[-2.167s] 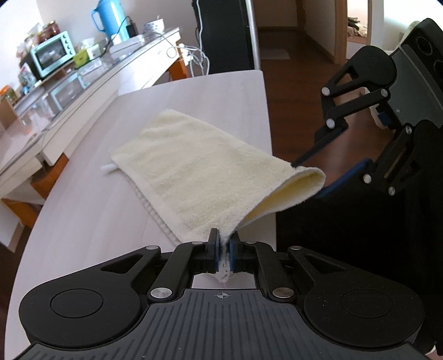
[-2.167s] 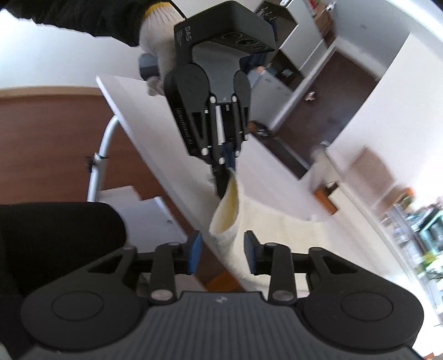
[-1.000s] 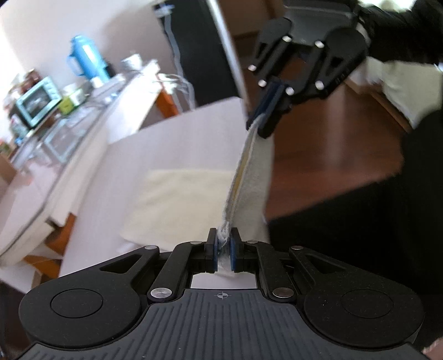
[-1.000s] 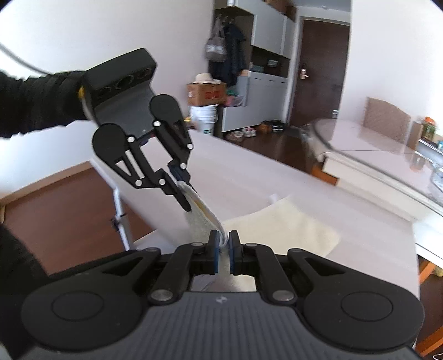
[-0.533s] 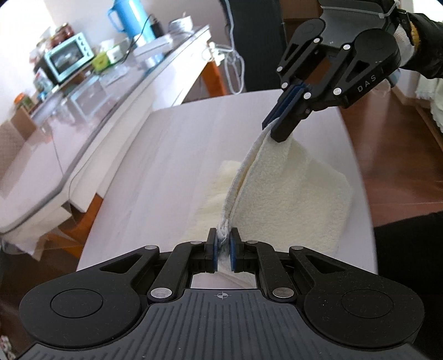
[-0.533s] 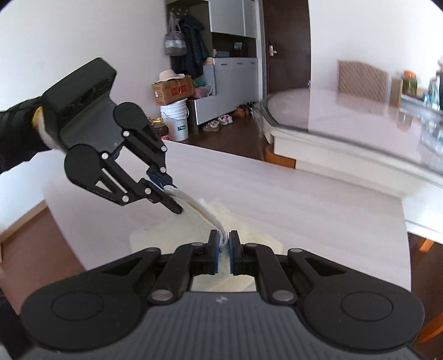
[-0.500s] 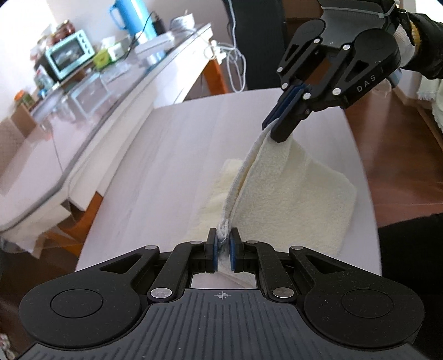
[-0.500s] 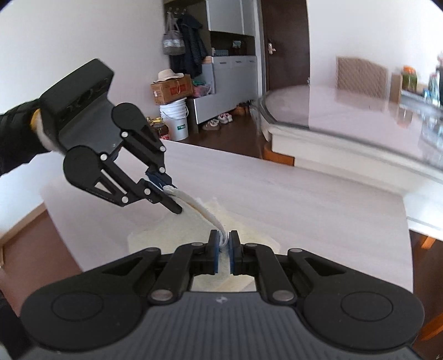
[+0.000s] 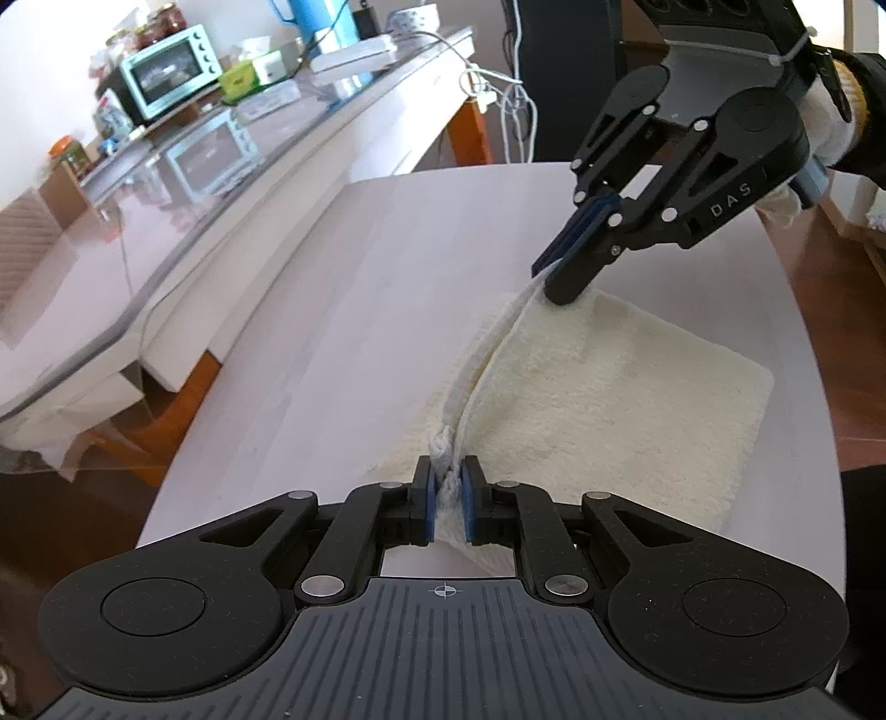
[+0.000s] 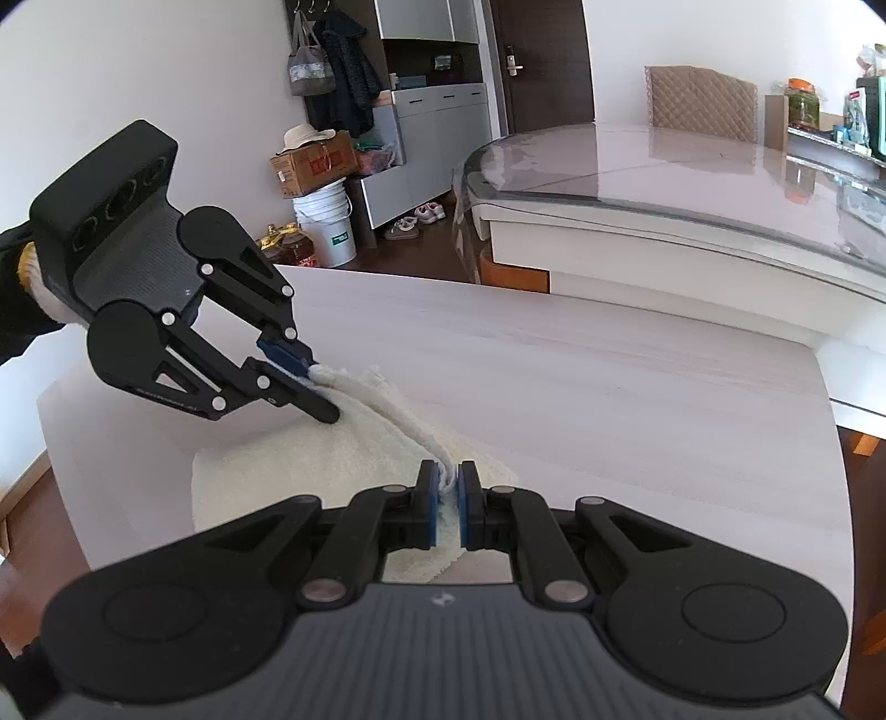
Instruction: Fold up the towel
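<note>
Your left gripper (image 9: 446, 495) is clamped on one corner of the towel (image 9: 626, 399), the cloth bunched between its blue pads (image 9: 429, 501). Your right gripper (image 10: 447, 512) is pinched on the other corner of the same edge, and that edge runs as a low ridge from one gripper to the other. The rest of the cream towel lies doubled over on the pale table (image 9: 354, 310), the upper layer spread flat toward the near-right side in the left view, close to the table's edge. The lifted edge sits just above the lower layer. Beyond the table stands a glass-topped counter (image 9: 183, 183) carrying a teal oven (image 9: 169, 72) and a blue kettle (image 9: 310, 16)
</note>
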Available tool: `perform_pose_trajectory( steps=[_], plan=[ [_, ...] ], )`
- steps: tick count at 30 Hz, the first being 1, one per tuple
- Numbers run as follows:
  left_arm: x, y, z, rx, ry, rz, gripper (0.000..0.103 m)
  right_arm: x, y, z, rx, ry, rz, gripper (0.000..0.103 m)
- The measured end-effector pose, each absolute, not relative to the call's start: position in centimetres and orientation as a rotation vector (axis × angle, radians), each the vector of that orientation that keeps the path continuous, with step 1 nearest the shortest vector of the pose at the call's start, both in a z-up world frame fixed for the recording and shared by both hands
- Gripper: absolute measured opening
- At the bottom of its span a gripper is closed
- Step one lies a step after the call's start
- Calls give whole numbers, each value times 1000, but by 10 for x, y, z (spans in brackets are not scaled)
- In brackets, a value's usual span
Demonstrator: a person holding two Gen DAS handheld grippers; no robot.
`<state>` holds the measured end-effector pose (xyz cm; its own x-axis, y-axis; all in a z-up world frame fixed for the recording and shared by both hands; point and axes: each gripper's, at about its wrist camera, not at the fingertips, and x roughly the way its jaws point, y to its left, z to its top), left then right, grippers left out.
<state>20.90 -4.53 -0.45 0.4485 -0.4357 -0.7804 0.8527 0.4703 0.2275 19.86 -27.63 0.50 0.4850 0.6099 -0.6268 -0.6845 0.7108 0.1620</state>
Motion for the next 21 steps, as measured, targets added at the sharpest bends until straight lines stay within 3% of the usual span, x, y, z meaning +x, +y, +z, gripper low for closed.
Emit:
perform_pose_trajectory(
  steps=[10, 17, 21],
  plan=[
    [223, -41, -4, 644, 703, -828, 15, 208, -274, 13, -90, 670, 783, 8],
    [234, -39, -11, 621, 699, -764, 35, 220, -269, -9, -112, 687, 737, 12],
    [237, -35, -10, 600, 685, -741, 39, 217, -271, -14, -133, 678, 713, 20]
  ],
)
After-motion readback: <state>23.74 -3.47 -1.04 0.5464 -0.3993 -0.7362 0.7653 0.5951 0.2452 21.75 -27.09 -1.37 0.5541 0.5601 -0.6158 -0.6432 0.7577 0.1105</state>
